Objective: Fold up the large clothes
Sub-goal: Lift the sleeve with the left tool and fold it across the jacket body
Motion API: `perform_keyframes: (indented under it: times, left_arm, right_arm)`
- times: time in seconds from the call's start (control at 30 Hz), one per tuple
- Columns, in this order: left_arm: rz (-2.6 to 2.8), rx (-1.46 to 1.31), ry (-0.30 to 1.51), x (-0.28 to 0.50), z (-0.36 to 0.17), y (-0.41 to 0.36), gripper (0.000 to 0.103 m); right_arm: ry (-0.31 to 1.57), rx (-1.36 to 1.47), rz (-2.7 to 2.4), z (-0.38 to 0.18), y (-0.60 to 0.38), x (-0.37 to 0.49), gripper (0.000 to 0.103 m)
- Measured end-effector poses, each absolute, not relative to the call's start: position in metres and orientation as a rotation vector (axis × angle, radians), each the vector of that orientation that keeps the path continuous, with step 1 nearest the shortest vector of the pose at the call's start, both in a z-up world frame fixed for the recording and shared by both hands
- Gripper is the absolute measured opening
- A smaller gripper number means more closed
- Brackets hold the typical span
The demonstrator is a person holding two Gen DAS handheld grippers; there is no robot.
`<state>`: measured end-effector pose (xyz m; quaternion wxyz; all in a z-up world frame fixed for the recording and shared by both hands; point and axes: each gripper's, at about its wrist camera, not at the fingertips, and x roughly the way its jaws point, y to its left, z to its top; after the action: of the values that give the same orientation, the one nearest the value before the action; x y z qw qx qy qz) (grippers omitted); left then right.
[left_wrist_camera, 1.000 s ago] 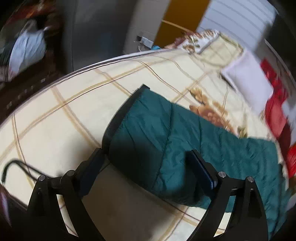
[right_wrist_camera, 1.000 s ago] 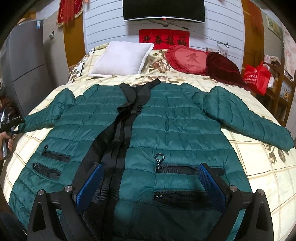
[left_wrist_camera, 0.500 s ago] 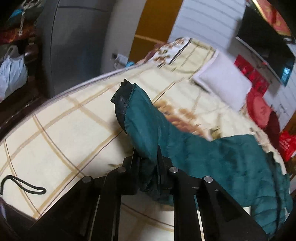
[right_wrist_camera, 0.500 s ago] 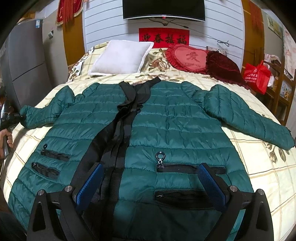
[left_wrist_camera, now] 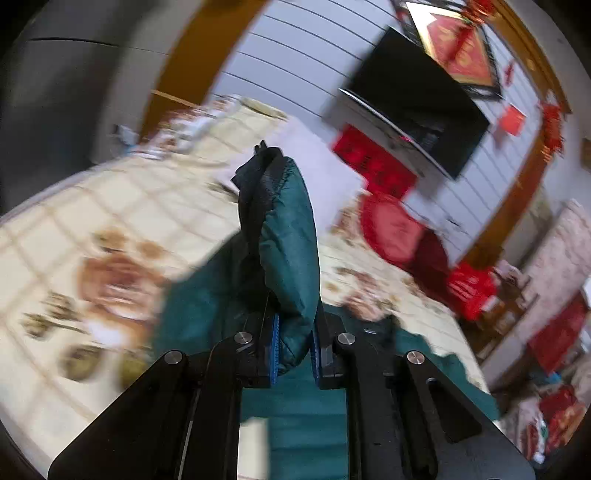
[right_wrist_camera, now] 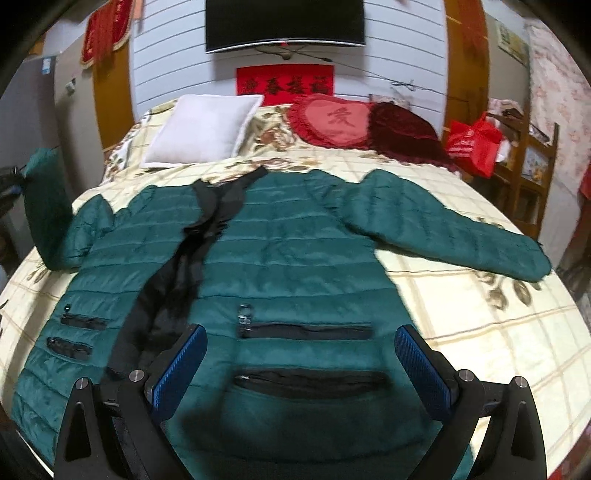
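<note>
From my remote seat, the left gripper (left_wrist_camera: 293, 345) was clenched on the sleeve (left_wrist_camera: 288, 236) of the green jacket (right_wrist_camera: 280, 258), its blue pads (left_wrist_camera: 274, 347) pressed on the fabric near the cuff (left_wrist_camera: 258, 177). The black-trimmed cuff stood up above the jaws, off the bed (right_wrist_camera: 461, 332); in the right wrist view I saw this raised sleeve at the far left edge, with the rest of that arm running down to the shoulder. The left view was blurred, so I could not make out finer detail there.

The right gripper (right_wrist_camera: 299, 369) was released, its jaws spread wide above the lower front of the jacket, with nothing between them. The jacket lay face up and spread flat on the checked bedspread, front open along a black lining strip (right_wrist_camera: 184, 266), pocket zips (right_wrist_camera: 306, 330) just ahead of my right fingers (right_wrist_camera: 421, 369). The other sleeve (right_wrist_camera: 454, 236) stretched flat toward the right side of the bed.

Around the work: a white pillow (right_wrist_camera: 203, 129) and a red heart cushion (right_wrist_camera: 332, 120) sat at the head of the bed, well apart from the jacket collar; a dark red cushion (right_wrist_camera: 402, 133) lay beside the heart one. A television (right_wrist_camera: 284, 24) hung on the wall over a red banner (right_wrist_camera: 284, 85). A red bag (right_wrist_camera: 472, 144) rested by wooden shelves (right_wrist_camera: 532, 173) to the right. Nothing lay on the jacket itself.
</note>
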<state>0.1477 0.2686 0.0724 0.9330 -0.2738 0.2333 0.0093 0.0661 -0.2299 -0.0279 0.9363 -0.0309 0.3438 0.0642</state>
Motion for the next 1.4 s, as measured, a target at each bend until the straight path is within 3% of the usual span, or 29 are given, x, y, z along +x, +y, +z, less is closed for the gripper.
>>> perform_keyframes:
  times: [0.33,0.63,0.73,0.9,0.97,1.03,1.4]
  left_arm:
    - [-0.312,-0.563,0.531,0.229,0.078,0.085,0.012]
    - [-0.447,-0.59,0.698,0.286,0.008,-0.022,0.012]
    - [-0.422,-0.608,0.764,0.296,-0.019,-0.028,0.014]
    - [-0.419,-0.656,0.851,0.303,-0.041,-0.031,0.032]
    - [-0.44,-0.679,0.85,0.296,-0.038,-0.027,0.052]
    - [-0.458,-0.686,0.842,0.288,-0.032,-0.023,0.062]
    - [-0.254,-0.655,0.731,0.237,-0.011,0.109,0.063]
  right_arm:
    - [0.753,-0.073,0.11,-0.031,-0.257,0.064,0.101]
    - [0.78,-0.043,0.092,-0.035,-0.28,0.066,0.101]
    - [0.789,-0.029,0.09,-0.036,-0.284,0.068,0.101]
    - [0.798,-0.015,0.086,-0.038,-0.285,0.072,0.101]
    - [0.798,-0.019,0.086,-0.038,-0.282,0.073,0.101]
    - [0.797,-0.029,0.081,-0.038,-0.278,0.073,0.101]
    - [0.677,-0.016,0.09,-0.015,-0.263,0.083,0.101]
